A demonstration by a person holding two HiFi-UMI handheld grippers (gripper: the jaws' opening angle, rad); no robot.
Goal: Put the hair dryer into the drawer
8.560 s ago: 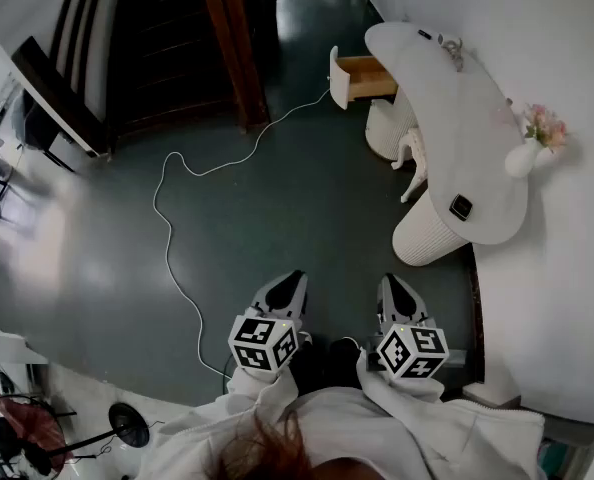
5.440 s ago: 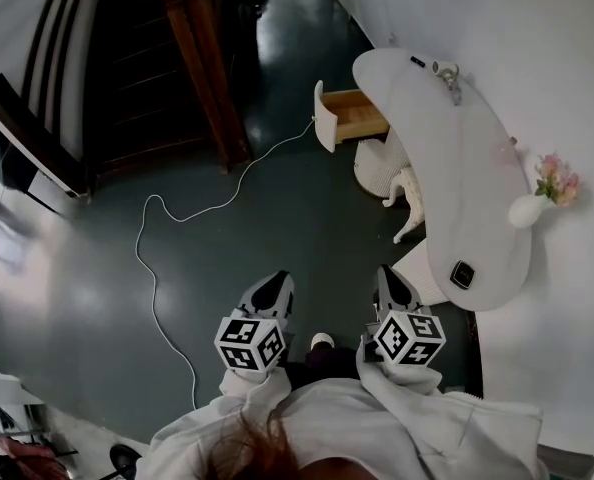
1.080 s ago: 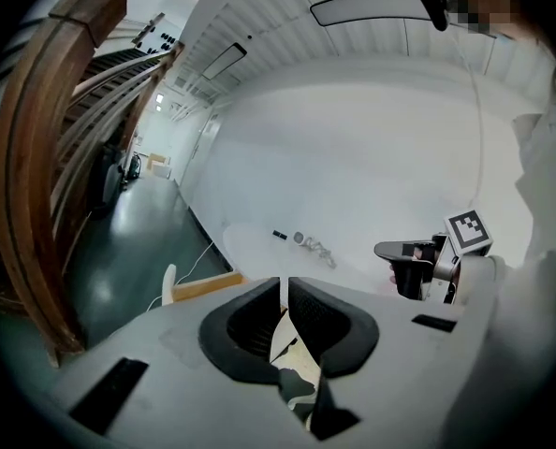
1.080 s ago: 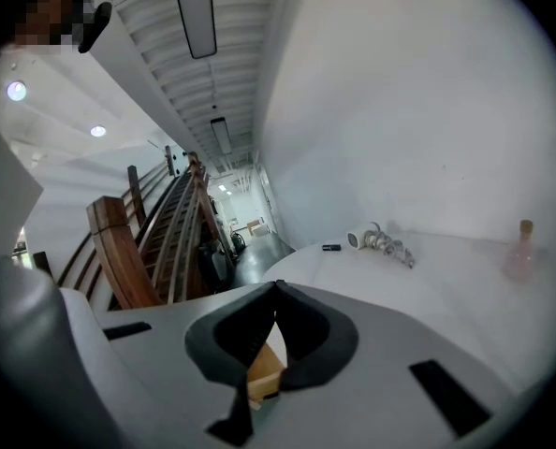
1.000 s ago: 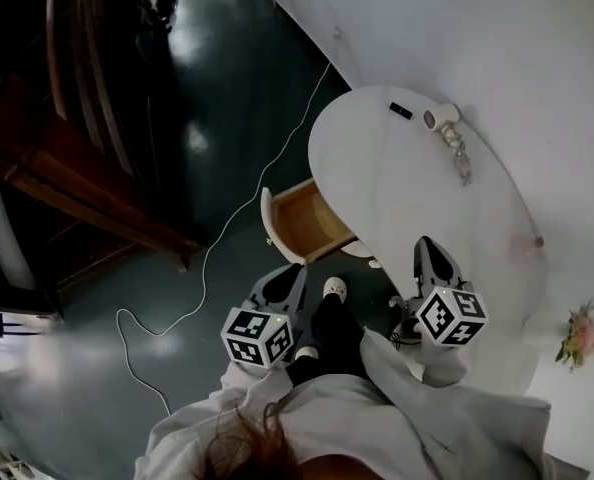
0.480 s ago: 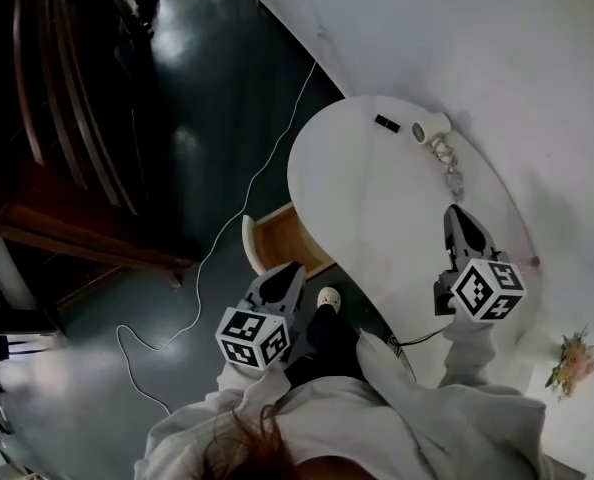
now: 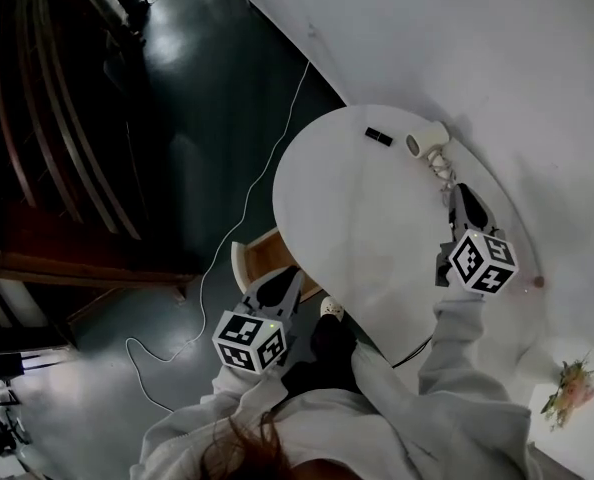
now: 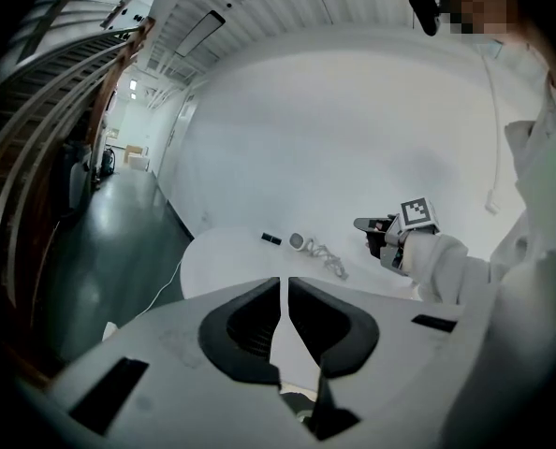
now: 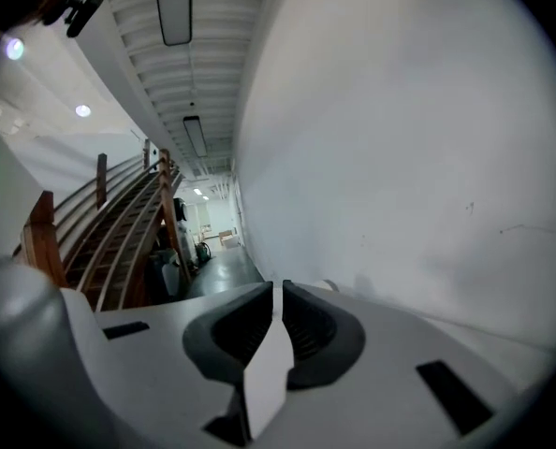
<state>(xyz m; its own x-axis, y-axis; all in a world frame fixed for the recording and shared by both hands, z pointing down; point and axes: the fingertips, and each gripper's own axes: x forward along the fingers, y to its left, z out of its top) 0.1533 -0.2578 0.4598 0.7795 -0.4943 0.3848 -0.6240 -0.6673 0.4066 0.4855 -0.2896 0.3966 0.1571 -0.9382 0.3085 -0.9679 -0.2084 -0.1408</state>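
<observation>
I see the left gripper (image 7: 283, 276) held low, close in by the torso, nose tipped forward and slightly down, marker cube facing back toward the head. Its jaws are together, nothing between them. The right arm (image 7: 447, 343), in a white sleeve, is stretched well out ahead, so the right gripper (image 7: 463, 196) is far forward of the left. Its jaws are just opening, only a thin slit, nothing in it.
</observation>
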